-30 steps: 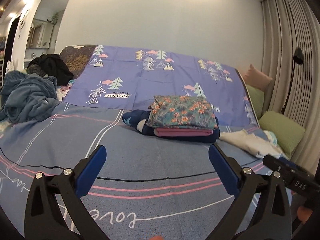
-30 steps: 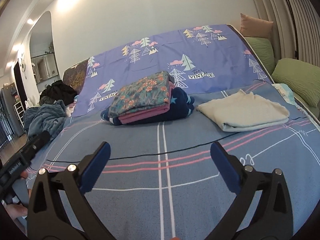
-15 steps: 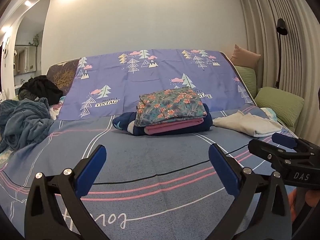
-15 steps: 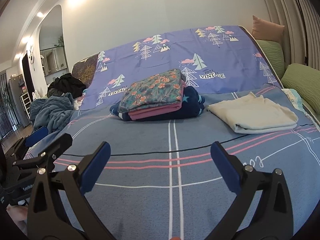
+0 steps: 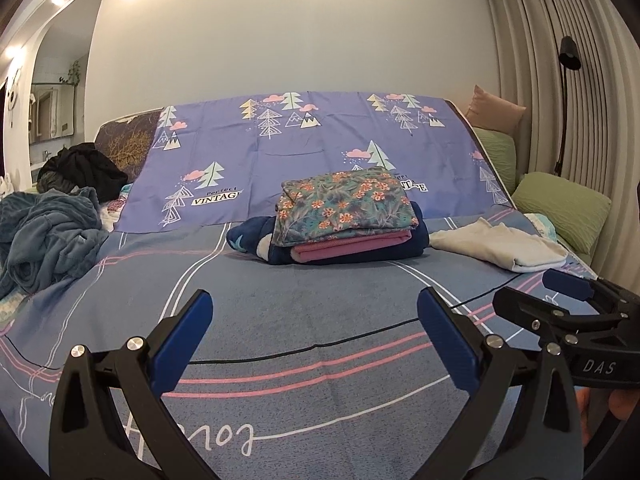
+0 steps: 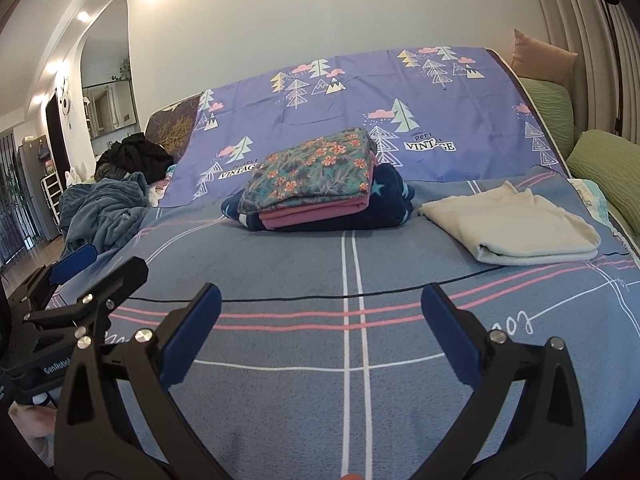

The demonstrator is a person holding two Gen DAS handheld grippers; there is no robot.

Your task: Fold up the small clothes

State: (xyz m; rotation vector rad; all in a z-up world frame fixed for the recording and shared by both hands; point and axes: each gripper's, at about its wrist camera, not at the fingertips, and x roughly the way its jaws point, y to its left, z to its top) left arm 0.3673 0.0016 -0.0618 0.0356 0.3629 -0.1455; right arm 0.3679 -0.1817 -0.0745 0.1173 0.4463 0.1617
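A stack of folded clothes (image 5: pixel 344 220) lies mid-bed: floral piece on top, pink under it, navy at the bottom; it also shows in the right wrist view (image 6: pixel 316 180). A folded cream garment (image 5: pixel 500 246) lies to its right, also in the right wrist view (image 6: pixel 512 232). My left gripper (image 5: pixel 316 324) is open and empty above the blue-grey bedspread (image 5: pixel 280 292), well short of the stack. My right gripper (image 6: pixel 320 316) is open and empty too. Each gripper shows at the edge of the other's view.
A crumpled blue blanket (image 5: pixel 44 236) and dark clothes (image 5: pixel 84 168) lie at the left. Green pillows (image 5: pixel 560 208) and a pink cushion (image 5: pixel 496 112) line the right side by the curtain. A purple tree-print sheet (image 5: pixel 320 152) covers the headboard.
Both grippers have swung to the right and levelled toward the stack. They have come closer together, so each now shows more in the other's view. Both stayed open.
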